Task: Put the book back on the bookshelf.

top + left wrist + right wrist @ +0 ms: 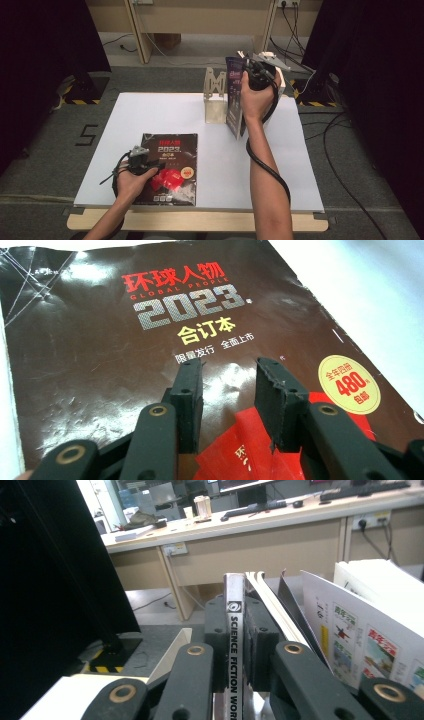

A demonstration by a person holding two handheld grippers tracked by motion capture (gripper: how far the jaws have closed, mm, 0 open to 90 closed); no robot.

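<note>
I am clamping the right gripper [235, 645] on the spine of a thin magazine [233, 97], holding it upright just right of the bookend [215, 97] at the far side of the table [300, 165]. I am judging it needs a square, steady descent to stand flush against that bookend. The left gripper [227, 390] is hovering part open and empty over the dark magazine [125, 355] lying near left.

On the white surface [300, 165], a dark magazine [172, 150] with red print lies flat near the front edge, and the left gripper [139, 159] rests on its left part, held in the person's left hand [131, 184]. Farther back, the right gripper [257, 75] holds a dark upright magazine [233, 97] by its top edge, standing just beside a pale wooden bookend [215, 97]. A black cable [270, 172] trails from the right gripper along the forearm.
</note>
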